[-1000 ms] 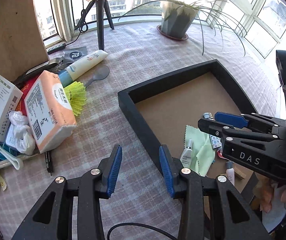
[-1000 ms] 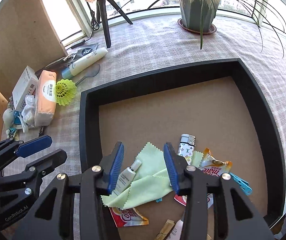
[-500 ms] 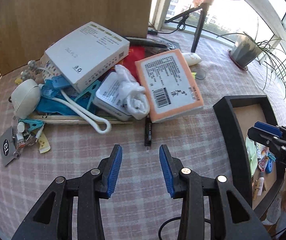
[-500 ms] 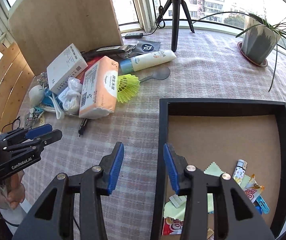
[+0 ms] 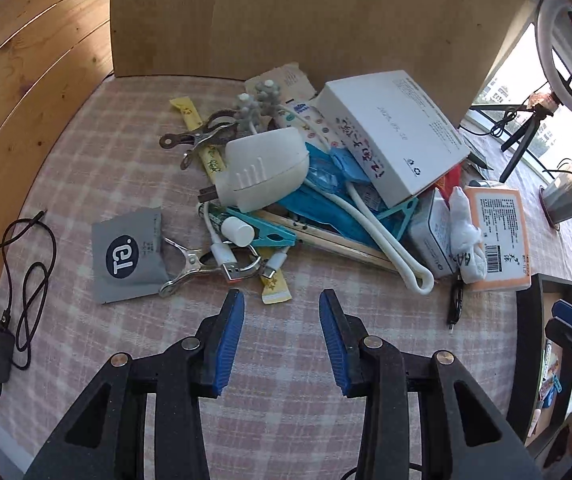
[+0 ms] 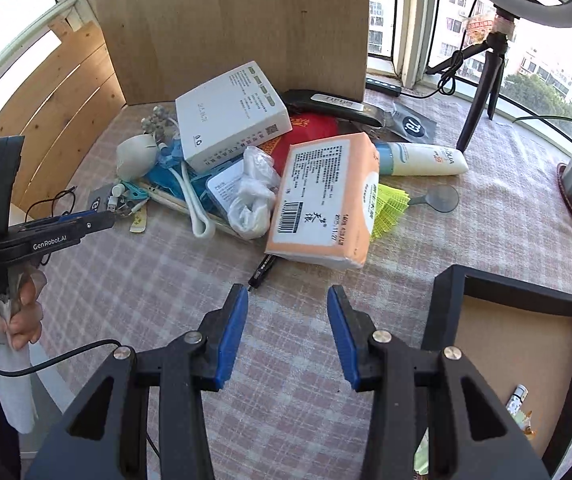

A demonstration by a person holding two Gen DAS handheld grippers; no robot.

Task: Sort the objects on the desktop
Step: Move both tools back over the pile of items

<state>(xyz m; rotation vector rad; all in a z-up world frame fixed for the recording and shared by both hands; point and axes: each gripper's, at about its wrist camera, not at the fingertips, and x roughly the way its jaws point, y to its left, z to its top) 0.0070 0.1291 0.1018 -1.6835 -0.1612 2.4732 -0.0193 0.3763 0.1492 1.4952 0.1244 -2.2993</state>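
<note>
**Both grippers empty above the clutter**

The left gripper [image 5: 282, 336] hovers with fingers parted, holding nothing, near the pile of objects [image 5: 326, 200] on the counter [image 5: 286, 400]. The right gripper [image 6: 288, 336], fingers likewise parted and empty, hangs between tissue pack [image 6: 326, 204] and black tray [image 6: 446, 312].

I am looking at a heap of desktop objects, and I am taking the white box [image 5: 396, 136] as my landmark. It is lying flat and tilted on top of the heap. Just left of it a white charger [image 5: 264, 170] is resting on blue packaging. Just right of it an orange tissue pack [image 6: 324, 204] is lying label-up, with a crumpled white bag [image 6: 252, 194] sitting between the two. Below the box a white cable loop [image 5: 386, 240] is trailing out. Well right of it the black tray [image 6: 520, 292] is sitting.
</note>
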